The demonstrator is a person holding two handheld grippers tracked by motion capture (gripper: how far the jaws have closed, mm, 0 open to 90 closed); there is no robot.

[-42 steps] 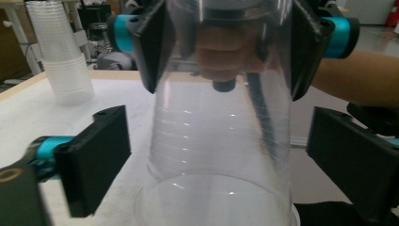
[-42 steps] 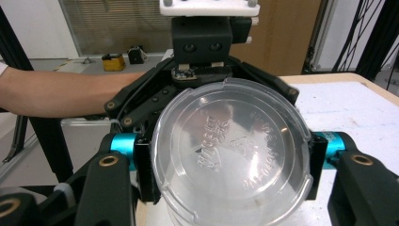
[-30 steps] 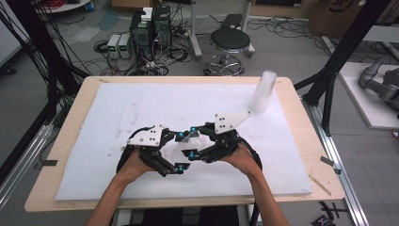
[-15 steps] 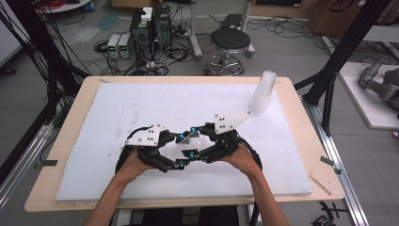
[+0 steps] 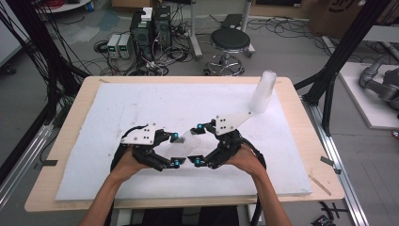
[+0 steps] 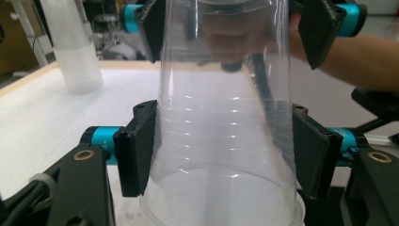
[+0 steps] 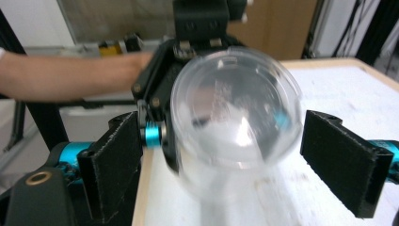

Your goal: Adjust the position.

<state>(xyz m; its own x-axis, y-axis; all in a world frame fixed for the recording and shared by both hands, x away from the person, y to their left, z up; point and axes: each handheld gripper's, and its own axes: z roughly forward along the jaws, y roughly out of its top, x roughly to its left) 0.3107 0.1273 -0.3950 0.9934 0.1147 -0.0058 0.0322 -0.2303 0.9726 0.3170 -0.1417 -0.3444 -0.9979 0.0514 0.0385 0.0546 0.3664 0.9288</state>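
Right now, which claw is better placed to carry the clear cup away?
Left. The left claw has its pads pressed on the clear cup; the right claw has just opened, its pads clear of the cup's base.

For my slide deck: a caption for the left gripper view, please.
Left gripper clamps a clear plastic cup; right gripper open at its far end.
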